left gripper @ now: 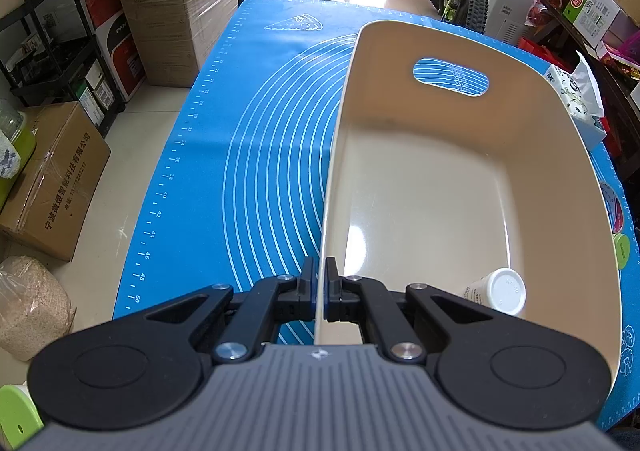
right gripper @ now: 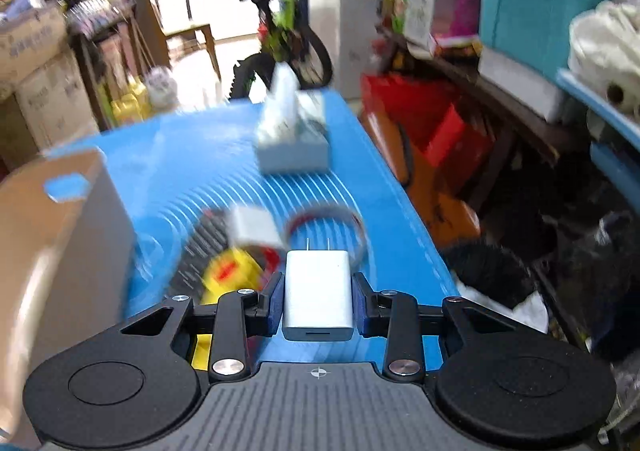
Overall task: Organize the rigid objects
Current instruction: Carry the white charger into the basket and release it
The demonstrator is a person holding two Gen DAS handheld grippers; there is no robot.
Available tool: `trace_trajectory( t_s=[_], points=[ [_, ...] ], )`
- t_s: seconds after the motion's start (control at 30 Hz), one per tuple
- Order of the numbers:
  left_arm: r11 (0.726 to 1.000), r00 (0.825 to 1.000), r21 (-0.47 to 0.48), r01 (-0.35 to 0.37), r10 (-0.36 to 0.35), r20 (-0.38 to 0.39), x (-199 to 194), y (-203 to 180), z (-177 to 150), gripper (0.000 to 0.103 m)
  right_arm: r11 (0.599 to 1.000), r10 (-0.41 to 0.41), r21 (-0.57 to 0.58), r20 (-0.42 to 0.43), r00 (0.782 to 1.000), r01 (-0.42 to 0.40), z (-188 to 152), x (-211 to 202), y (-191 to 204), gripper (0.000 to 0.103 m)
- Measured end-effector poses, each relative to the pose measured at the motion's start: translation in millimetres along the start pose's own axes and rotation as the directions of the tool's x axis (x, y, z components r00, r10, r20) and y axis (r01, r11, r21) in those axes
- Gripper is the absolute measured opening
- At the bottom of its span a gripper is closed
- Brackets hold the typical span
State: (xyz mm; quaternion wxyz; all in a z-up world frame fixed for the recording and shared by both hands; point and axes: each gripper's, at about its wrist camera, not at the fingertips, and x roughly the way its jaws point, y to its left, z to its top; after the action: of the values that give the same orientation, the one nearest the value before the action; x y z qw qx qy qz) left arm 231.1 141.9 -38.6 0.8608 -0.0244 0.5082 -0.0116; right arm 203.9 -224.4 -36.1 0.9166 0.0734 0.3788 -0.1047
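The left gripper (left gripper: 320, 271) is clamped on the near rim of a cream bin (left gripper: 460, 171) standing on a blue mat (left gripper: 248, 111); a white-capped bottle (left gripper: 500, 291) lies inside at the bin's 5 o'clock corner. The right gripper (right gripper: 318, 283) pinches a white charger (right gripper: 318, 291) between its pads, prongs pointing away, above the mat. Beyond it (much blurred) a white block (right gripper: 252, 229) sits at 11 o'clock, a ring of tape (right gripper: 328, 227) at 12, a yellow item (right gripper: 230, 271) at 9, and a tissue box (right gripper: 294, 143) farther off.
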Motion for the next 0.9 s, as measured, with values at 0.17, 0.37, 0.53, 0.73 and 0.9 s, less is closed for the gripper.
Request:
trace_trajectory(
  t_s=[0.17,0.37,0.53,0.73,0.9],
  points=[
    [1.000,1.000,0.000,0.000,0.000,-0.001,0,0,0,0.005,0.997,0.081,-0.025,0.068,0.994,-0.079,22,-20,32,0.043],
    [1.000,1.000,-0.002,0.000,0.000,-0.002,0,0,0,0.005,0.980,0.196,-0.062,0.087,0.977,-0.191,41,-31,78,0.043],
    [1.000,1.000,0.000,-0.001,0.001,-0.002,0,0,-1,0.005,0.958,0.266,-0.126,0.068,0.962,-0.256,45,-31,120,0.043],
    [1.000,1.000,0.001,-0.002,0.002,-0.003,1,1,-1,0.005,0.932,0.328,-0.170,0.017,0.944,-0.321,42,-24,164,0.043],
    [1.000,1.000,0.006,-0.008,0.008,-0.004,1,0,-1,0.005,0.917,0.342,-0.201,-0.044,0.939,-0.344,33,-14,196,0.043]
  ],
)
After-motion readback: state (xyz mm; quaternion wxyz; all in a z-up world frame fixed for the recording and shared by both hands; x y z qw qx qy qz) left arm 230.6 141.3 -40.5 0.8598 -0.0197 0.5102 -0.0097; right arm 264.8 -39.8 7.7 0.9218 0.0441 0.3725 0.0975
